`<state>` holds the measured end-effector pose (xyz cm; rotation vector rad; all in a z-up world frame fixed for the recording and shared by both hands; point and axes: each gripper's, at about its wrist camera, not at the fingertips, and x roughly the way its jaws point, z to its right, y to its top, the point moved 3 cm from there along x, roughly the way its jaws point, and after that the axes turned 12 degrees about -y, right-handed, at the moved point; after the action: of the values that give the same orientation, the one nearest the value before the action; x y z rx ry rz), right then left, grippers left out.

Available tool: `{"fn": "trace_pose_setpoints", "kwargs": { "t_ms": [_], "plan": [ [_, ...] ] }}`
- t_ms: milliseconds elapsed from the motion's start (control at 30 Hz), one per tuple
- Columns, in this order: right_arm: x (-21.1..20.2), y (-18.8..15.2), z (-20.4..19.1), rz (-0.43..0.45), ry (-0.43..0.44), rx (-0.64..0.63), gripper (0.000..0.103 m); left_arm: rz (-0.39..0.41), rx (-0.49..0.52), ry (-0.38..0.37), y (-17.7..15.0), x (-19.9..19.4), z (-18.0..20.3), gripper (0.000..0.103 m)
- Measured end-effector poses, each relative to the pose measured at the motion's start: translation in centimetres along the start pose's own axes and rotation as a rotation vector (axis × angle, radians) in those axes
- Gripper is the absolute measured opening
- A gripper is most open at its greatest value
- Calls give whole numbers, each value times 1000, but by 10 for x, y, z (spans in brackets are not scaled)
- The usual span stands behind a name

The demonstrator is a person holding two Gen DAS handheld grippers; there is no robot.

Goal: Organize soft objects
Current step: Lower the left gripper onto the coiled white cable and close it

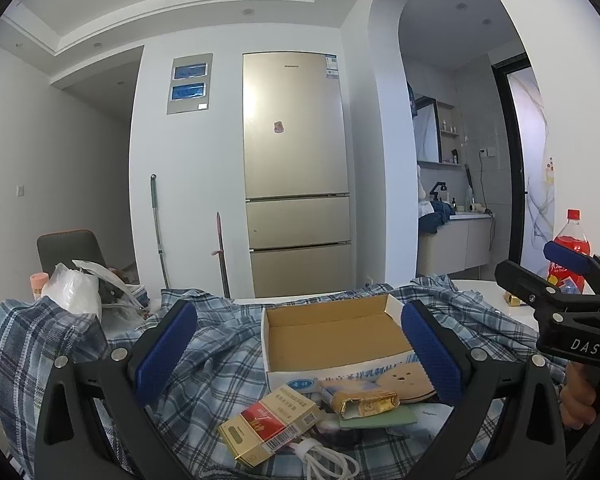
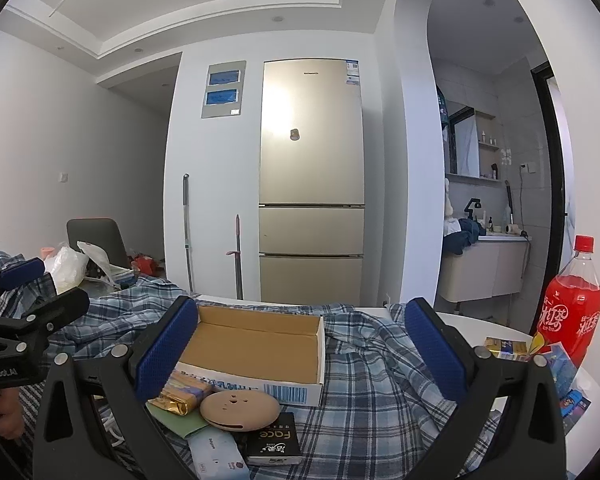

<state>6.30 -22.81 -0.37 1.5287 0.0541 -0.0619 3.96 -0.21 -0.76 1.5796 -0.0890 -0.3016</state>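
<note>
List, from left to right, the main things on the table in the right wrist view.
Left gripper → white plastic bag → cardboard box → crumpled plaid shirt → red drink bottle.

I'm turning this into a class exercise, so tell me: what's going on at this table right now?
A person holds a pair of tongs in each hand above a table draped with a plaid shirt. Both the left tongs and the right tongs are open and grip nothing. An empty open cardboard box sits on the shirt, with small items heaped in front of it, including a cigarette pack and a round tan case. A red drink bottle stands to the right.
</note>
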Motion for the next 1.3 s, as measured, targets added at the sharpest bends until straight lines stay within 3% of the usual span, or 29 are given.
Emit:
{"fn": "trace_pose_setpoints", "kwargs": {
  "t_ms": [233,500,633,833,1033,1300],
  "plan": [
    [5,0,-2,-17,12,-6,103,-23,11,-10,-3,6,1,103],
    [13,7,10,-95,43,60,103,-98,-82,-32,0,16,-16,103],
    [15,14,12,-161,83,77,103,-182,-147,-64,-3,24,-25,103],
    [32,13,-4,-309,108,1,103,-320,-199,-91,-14,39,-33,92],
    [55,-12,-15,-442,190,9,97,-527,-249,-157,-40,62,-31,80],
    [65,-45,-27,-573,241,-25,91,-695,-182,-179,-68,77,-11,74]
  ]
}}
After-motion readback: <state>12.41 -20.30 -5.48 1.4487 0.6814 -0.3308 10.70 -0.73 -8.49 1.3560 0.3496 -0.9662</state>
